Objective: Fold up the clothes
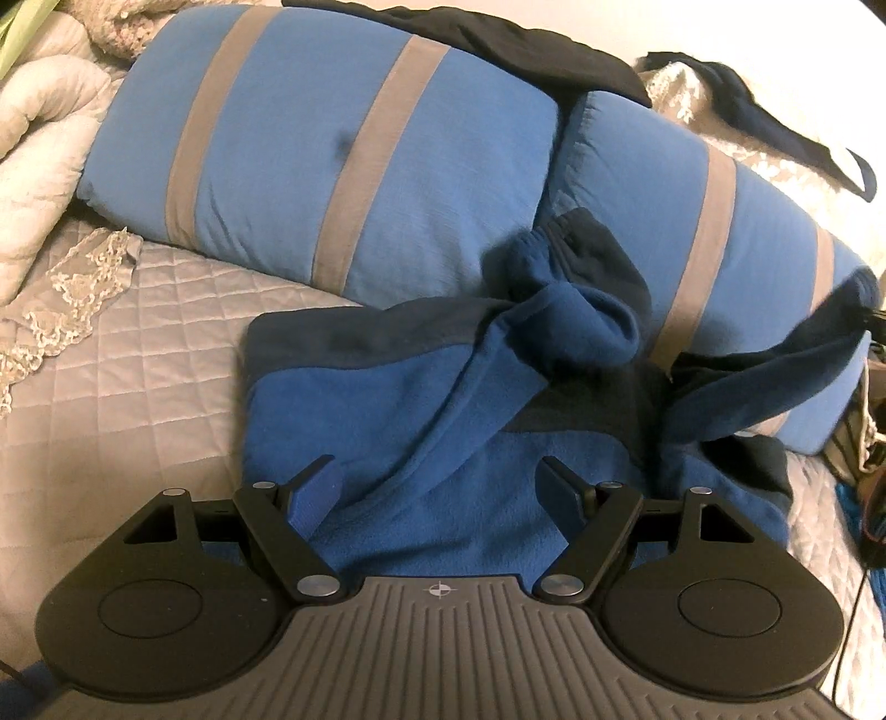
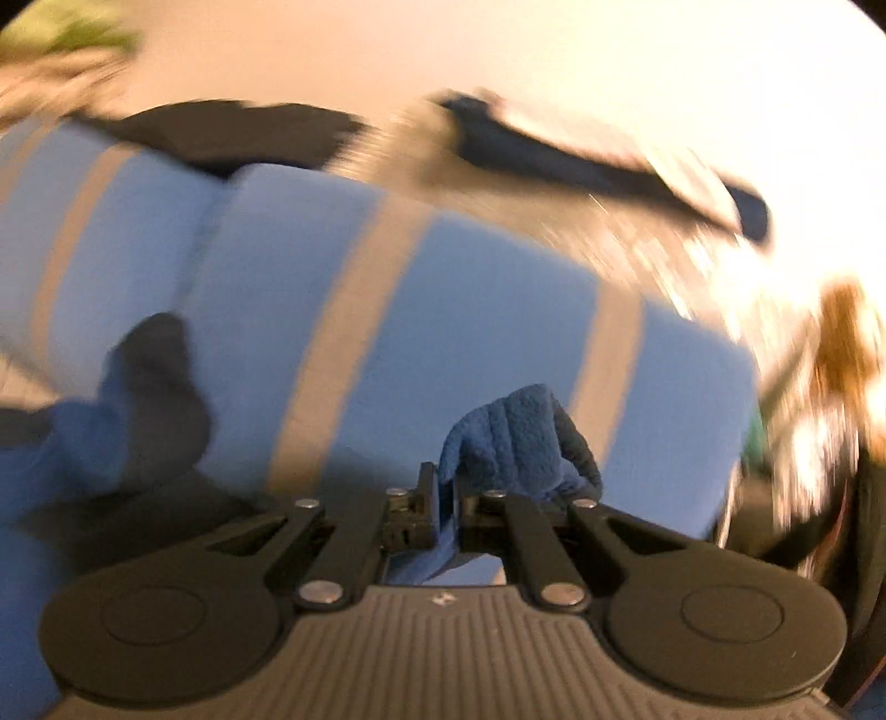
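A blue and navy fleece garment (image 1: 421, 410) lies crumpled on the quilted bed, one sleeve bunched up against the pillows. My left gripper (image 1: 437, 487) hovers open just above its near part, fingers wide apart with nothing between them. A second sleeve (image 1: 775, 365) stretches up and off to the right. In the blurred right wrist view, my right gripper (image 2: 446, 501) is shut on a tuft of the blue fleece (image 2: 509, 437), lifted in front of the striped pillow. More of the garment (image 2: 111, 421) hangs at the left.
Two blue pillows with grey stripes (image 1: 332, 144) (image 2: 443, 310) lie behind the garment. Dark clothes (image 1: 531, 50) rest on top of them, and a navy piece (image 1: 775, 127) lies far right. Grey quilted bedspread (image 1: 127, 376) spreads left; clutter and cables (image 1: 869, 476) crowd the bed's right edge.
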Demonstrator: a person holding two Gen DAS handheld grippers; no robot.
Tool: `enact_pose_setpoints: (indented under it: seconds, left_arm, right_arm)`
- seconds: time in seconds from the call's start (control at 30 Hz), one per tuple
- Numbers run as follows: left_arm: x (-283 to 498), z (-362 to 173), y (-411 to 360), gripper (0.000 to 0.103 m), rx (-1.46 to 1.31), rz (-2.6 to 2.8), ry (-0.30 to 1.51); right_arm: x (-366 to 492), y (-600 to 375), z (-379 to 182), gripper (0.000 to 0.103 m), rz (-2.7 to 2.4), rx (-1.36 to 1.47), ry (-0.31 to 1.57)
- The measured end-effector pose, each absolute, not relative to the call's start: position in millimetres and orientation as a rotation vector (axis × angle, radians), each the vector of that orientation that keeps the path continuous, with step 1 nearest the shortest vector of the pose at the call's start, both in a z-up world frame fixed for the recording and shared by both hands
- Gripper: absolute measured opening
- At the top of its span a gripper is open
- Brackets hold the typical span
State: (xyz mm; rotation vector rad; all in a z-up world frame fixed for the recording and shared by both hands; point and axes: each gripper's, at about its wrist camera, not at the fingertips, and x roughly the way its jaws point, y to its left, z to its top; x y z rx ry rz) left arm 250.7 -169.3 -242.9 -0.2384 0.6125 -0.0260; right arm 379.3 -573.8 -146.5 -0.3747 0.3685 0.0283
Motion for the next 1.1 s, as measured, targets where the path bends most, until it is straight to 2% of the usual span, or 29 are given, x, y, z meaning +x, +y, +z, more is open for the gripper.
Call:
enact_pose_setpoints:
  seconds: [0.43,0.6,0.63,0.67,0.7,0.77,0.8,0.83,0.87,1.1]
  left_arm:
    - [253.1,-246.0,-153.6,0.077,-0.309,0.045,0.616]
    - [253.4,-246.1,-150.5,0.077,-0.324,0.053,0.618]
    - [253.1,-246.1,-150.0,0.077,-0.327,0.053,0.617]
    - [252.8,-246.2,-149.5,0.077,-0.330,0.054,0.617]
    - [252.9,-246.3,-148.9,0.077,-0.331,0.054,0.617]
    - [253.0,-246.5,-147.6,0.077,-0.337,0.053,0.620]
    - [253.3,-246.5,-146.9,0.077,-0.342,0.051,0.622]
    - [253.6,-246.6,-146.1,0.077,-0.348,0.050,0.623]
    - [254.1,-246.5,-145.5,0.077,-0.354,0.050,0.625]
    - [253.8,-247.0,-142.3,0.077,-0.375,0.042,0.631]
  right_arm:
    - [325.8,-460.8,-182.4,0.005,0.285,-0.661,0.298]
    - [317.8,-427.8,-211.3,0.005,0.395,-0.675,0.365]
    - [316.1,-421.7,-219.8,0.009,0.422,-0.687,0.389]
    - [313.4,-417.3,-226.7,0.030,0.449,-0.701,0.408]
    - [308.1,-417.4,-229.6,0.034,0.478,-0.722,0.415]
    - [297.4,-417.4,-235.4,0.056,0.535,-0.764,0.430]
    - [292.1,-417.4,-238.3,0.063,0.563,-0.785,0.437]
    - [286.7,-417.4,-241.2,0.077,0.592,-0.806,0.445]
    - [281.4,-417.4,-244.1,0.081,0.621,-0.827,0.452]
    - [268.0,-430.0,-245.4,0.078,0.711,-0.884,0.494]
